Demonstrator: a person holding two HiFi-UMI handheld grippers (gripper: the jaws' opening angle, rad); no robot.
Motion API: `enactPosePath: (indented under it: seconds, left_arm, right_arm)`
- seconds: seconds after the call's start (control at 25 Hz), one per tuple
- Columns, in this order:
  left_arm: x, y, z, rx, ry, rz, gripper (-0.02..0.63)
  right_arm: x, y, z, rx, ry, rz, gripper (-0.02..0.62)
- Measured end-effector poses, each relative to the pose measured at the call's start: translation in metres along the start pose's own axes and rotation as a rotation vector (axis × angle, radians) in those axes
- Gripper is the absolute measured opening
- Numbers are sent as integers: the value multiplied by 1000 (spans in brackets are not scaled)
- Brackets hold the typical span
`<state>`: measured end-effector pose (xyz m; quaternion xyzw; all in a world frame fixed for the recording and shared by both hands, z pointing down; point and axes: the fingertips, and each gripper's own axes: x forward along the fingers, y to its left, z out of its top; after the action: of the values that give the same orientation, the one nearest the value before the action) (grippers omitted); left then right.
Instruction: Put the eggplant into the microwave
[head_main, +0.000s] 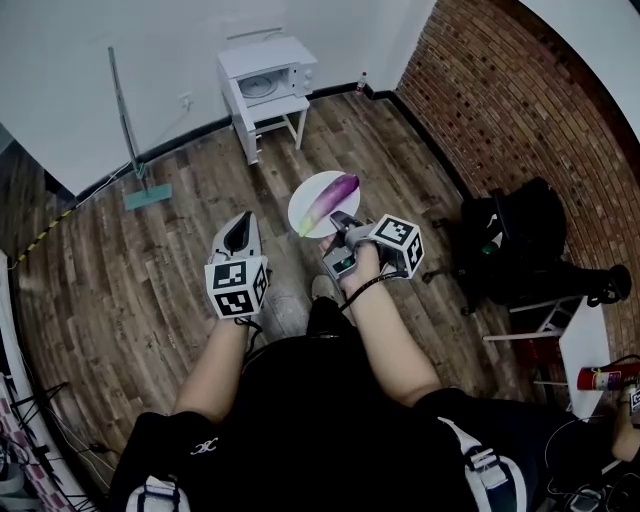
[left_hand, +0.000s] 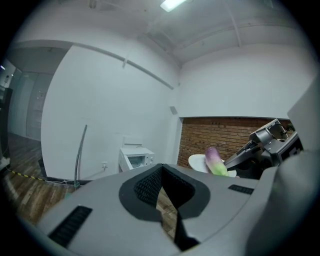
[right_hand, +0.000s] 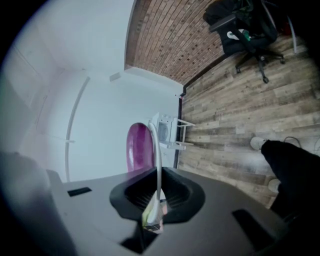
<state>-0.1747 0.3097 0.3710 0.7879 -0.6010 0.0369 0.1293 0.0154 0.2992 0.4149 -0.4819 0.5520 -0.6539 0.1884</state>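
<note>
A purple eggplant (head_main: 333, 195) with a green end lies on a round white plate (head_main: 308, 195). My right gripper (head_main: 338, 222) is shut on the plate's near rim and holds it in the air above the wooden floor. In the right gripper view the plate (right_hand: 156, 150) shows edge-on between the jaws, with the eggplant (right_hand: 139, 149) behind it. My left gripper (head_main: 243, 222) hangs to the left of the plate, shut and holding nothing. The white microwave (head_main: 268, 80) sits far ahead on a small white stand (head_main: 275, 122) against the wall. It is also in the left gripper view as the microwave (left_hand: 137, 159).
A mop (head_main: 128, 135) leans on the white wall left of the stand. A black office chair (head_main: 515, 245) stands at the right by the brick wall (head_main: 500, 90). A white table (head_main: 590, 350) with a red can (head_main: 598, 378) is at the lower right.
</note>
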Motion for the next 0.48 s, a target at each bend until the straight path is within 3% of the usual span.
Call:
enactPosePath:
  seconds: [0.48]
  left_arm:
    - [138,-16,38,29,-5,29,-3]
  right_arm:
    - [86,30,116,-7,33,36,34]
